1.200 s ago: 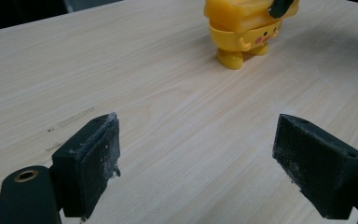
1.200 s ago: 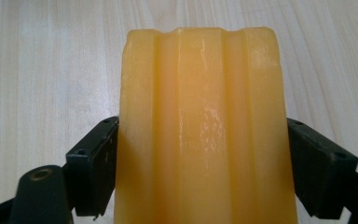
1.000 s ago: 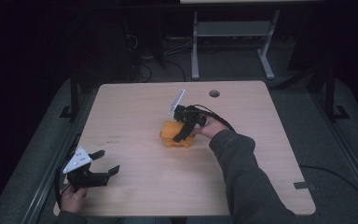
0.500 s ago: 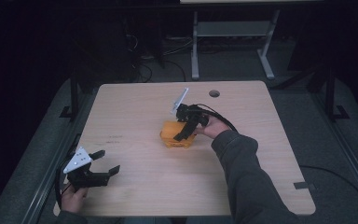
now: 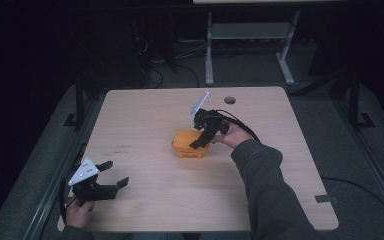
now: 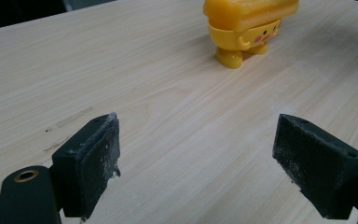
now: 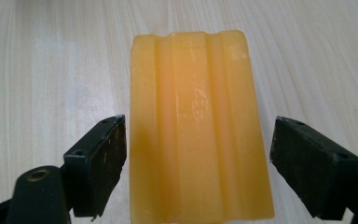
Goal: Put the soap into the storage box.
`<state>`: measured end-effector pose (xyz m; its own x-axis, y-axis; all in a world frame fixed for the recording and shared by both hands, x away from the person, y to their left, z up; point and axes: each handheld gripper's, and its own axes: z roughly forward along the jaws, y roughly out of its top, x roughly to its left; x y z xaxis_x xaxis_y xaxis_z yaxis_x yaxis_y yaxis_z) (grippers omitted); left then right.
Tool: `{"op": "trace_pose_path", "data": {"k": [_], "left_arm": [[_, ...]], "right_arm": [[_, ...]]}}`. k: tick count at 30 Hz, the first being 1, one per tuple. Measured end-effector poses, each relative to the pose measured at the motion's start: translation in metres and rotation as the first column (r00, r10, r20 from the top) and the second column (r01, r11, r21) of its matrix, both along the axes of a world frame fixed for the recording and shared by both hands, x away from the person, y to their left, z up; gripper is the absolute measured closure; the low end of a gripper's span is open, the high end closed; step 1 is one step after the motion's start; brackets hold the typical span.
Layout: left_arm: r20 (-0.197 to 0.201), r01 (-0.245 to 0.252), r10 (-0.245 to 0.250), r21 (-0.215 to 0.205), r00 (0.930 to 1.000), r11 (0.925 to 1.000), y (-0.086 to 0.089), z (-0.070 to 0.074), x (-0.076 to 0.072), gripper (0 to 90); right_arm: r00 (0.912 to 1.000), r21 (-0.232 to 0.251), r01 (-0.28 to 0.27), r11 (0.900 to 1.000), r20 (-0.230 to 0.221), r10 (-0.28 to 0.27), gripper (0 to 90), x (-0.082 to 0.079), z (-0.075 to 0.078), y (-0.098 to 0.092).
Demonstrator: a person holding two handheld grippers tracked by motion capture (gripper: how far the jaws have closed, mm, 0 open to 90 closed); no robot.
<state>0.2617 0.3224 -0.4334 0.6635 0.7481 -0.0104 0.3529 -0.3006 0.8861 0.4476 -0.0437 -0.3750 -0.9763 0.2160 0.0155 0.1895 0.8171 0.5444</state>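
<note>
A yellow toy figure with a ridged slab top stands near the middle of the wooden table. My right gripper hovers over it, open, tilted down to the left. In the right gripper view the toy's slab top lies between the spread jaws of the right gripper, with the left pad close to its edge and the right pad apart from it. My left gripper rests open near the table's front left corner. In the left gripper view the left gripper faces the toy, which shows pink cheeks and small feet.
A round cable hole sits near the table's far edge. A white desk frame and cables stand on the dark floor beyond. The right forearm's sleeve crosses the table's right half.
The right hand and gripper have shifted only slightly over the toy. The left gripper has not moved.
</note>
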Motion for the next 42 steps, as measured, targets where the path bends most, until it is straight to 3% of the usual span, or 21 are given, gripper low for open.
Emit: {"op": "trace_pose_path", "data": {"k": [13, 42], "left_arm": [[-0.003, 0.004, -0.004, 0.012, 1.0, 0.9999, 0.0, 0.0, 0.0, 14.3], [-0.006, 0.005, -0.005, 0.019, 1.0, 0.9998, 0.0, 0.0, 0.0, 14.3]], "right_arm": [[0.9995, 0.031, 0.018, 0.999, 0.024, -0.019, 18.8, -0.005, 0.009, -0.014], [0.997, 0.065, 0.077, 0.995, 0.0, -0.077, 19.3, -0.014, 0.013, -0.043]]}}
